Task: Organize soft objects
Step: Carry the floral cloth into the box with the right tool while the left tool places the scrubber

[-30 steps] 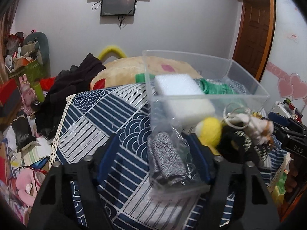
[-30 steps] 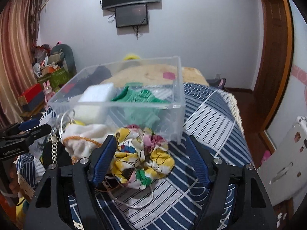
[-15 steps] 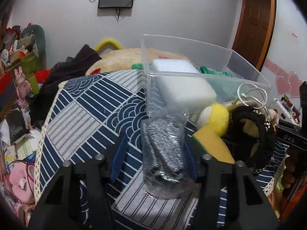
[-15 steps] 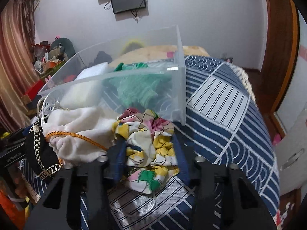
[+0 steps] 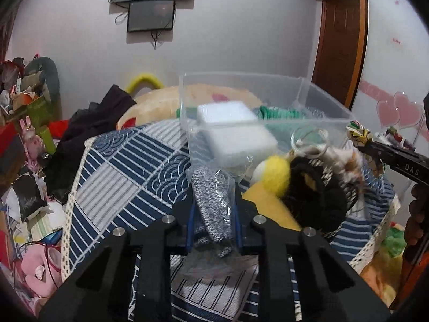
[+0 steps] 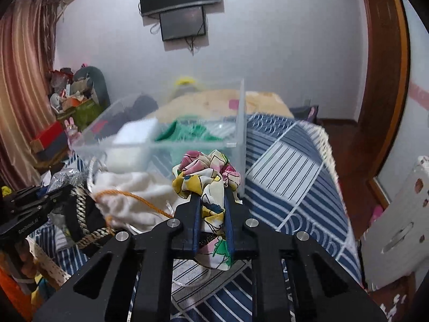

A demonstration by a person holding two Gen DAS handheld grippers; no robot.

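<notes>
- Left gripper (image 5: 213,209): jaws closed on the bagged grey knit item (image 5: 213,201), just before the clear bin (image 5: 268,115) wall; long axis runs away from the camera.
- Right gripper (image 6: 211,214): jaws clamped on the floral scrunchie (image 6: 206,179), near the bin's front right corner.
- Bare patterned bedspread (image 6: 295,177) lies right of the bin.
</notes>
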